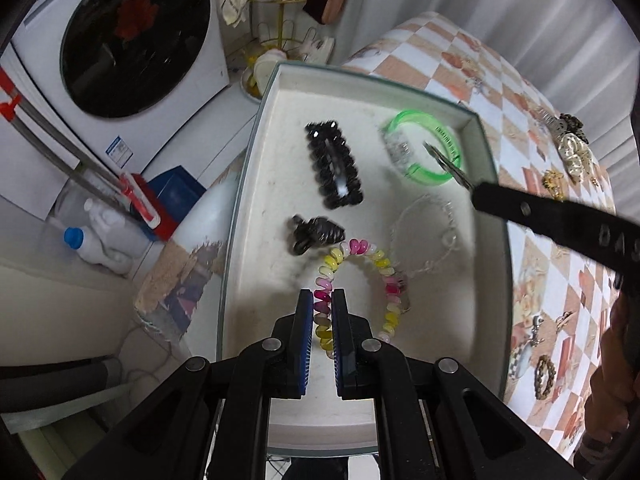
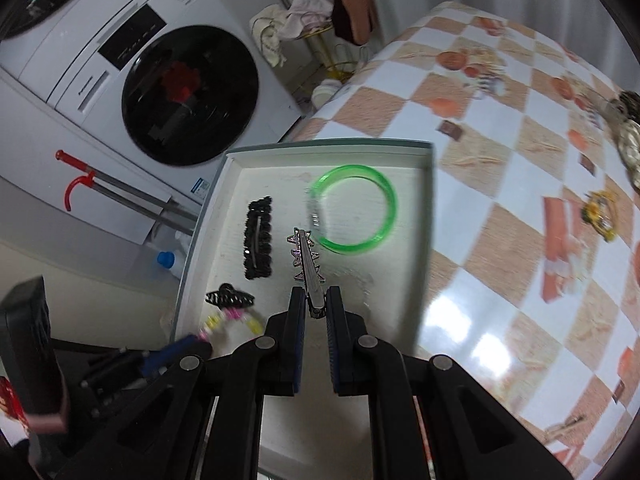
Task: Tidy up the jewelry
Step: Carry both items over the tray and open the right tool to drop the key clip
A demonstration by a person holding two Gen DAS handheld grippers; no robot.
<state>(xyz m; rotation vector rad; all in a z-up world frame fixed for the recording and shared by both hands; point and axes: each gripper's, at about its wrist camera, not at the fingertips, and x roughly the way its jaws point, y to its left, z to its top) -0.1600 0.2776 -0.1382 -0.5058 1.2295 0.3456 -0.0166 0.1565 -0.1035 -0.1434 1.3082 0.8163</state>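
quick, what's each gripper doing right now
left gripper: shut on the colourful bead bracelet
right gripper: shut on the silver hair clip

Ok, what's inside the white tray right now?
In the tray: green bangle, black barrette, small black claw clip, clear chain. The grippers hide its near end.

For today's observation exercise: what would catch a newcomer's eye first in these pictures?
Probably the bright green bangle at the far end of the white tray. Next, the left gripper pinching a multicoloured beaded bracelet over the tray's near end, and the right gripper holding a spiky silver hair clip.
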